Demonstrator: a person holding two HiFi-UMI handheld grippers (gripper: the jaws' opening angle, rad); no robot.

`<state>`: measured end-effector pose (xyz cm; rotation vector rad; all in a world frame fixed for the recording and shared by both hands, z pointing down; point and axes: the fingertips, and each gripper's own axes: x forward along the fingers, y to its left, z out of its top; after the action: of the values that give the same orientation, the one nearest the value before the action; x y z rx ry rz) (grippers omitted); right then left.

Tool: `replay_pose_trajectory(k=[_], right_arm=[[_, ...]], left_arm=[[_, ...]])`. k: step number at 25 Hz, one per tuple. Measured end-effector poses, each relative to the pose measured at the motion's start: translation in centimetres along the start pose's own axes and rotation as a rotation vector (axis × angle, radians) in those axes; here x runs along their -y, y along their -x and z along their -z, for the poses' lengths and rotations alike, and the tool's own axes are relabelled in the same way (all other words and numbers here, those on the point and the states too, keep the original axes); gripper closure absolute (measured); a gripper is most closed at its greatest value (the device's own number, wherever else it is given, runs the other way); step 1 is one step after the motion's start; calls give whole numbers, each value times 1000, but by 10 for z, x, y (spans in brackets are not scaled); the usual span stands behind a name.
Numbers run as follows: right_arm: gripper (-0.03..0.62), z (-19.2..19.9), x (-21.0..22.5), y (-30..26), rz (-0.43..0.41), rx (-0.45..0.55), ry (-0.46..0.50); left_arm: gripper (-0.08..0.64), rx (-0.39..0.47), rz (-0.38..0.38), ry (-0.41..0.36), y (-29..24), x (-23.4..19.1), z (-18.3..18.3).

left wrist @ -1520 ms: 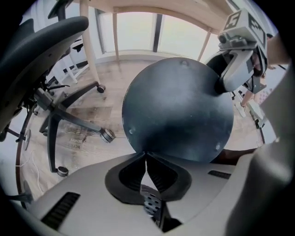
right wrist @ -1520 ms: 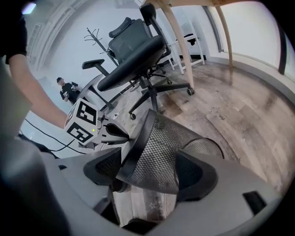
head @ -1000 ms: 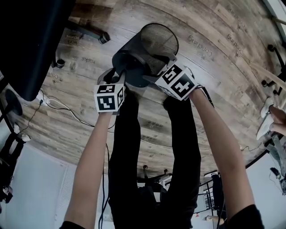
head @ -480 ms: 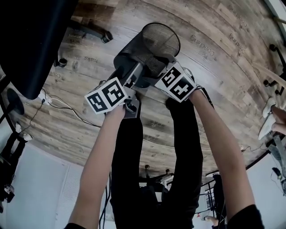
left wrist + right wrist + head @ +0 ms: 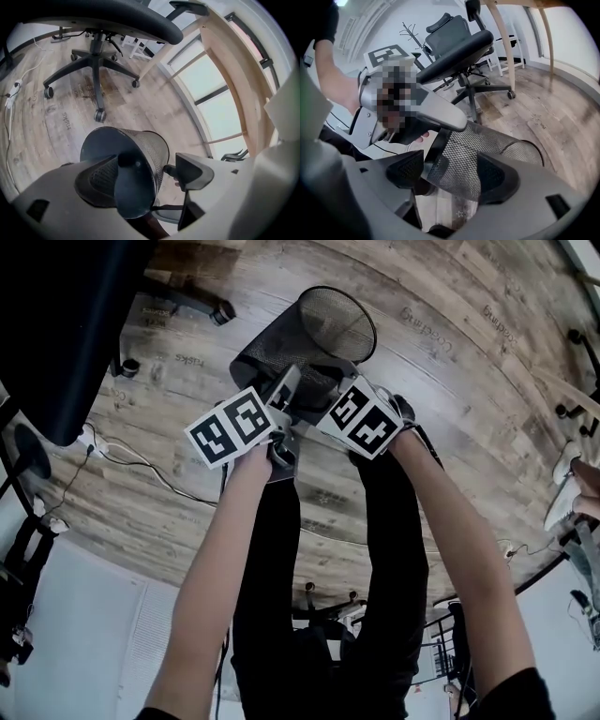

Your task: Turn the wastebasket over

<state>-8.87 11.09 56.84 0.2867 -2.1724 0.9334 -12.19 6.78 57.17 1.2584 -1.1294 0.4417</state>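
Jaws of right gripper (image 5: 452,177) clamp the tilted wastebasket (image 5: 499,145).

Floor lettering, head view: the word "tasks" (image 5: 185,360) is printed on the wooden floor (image 5: 441,427), well to the left of the left gripper (image 5: 284,395), upside down to the camera. Beyond and to the right of the right gripper (image 5: 330,388), two floor prints appear to read "Coding" (image 5: 424,330), the second (image 5: 497,322) farther right; both are curved and small.

Left gripper view: "tasks" (image 5: 67,121) stands on the floor to the left beyond the jaws, running vertically.

Right gripper view: a small floor print (image 5: 540,124) to the right beyond the jaws is too small to read.

Marker cubes (image 5: 234,426) on both grippers bear black-and-white square codes, no letters.
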Motion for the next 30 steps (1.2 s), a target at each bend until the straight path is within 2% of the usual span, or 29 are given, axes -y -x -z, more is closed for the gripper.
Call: replay_pose_trajectory(k=[3,10,15,20,25,28,30], right_arm=[[219,0,-6,-3,-13,10,7],[219,-2,-5,-3,-25,30,-6],[219,-2,1,1,-28,41,-21],[219,6,10,4,-21,28,-37],[219,26,48,18,55,36,-101],[219,42,89,25,148,46,-169],[219,58,121,29,231,53,-250]], left_arm=[[176,8,-29,-6,1,-6,-2],[179,-1,-104,-75,0,-11,2],[261,-1,-186,-122,0,-16,6],[267,-7,-237,-153,1,-13,6],[270,8,-272,-157,1,-20,1],[270,17,-276,-159,2,-24,-3],[275,22,-275,-165,1,-26,-4]])
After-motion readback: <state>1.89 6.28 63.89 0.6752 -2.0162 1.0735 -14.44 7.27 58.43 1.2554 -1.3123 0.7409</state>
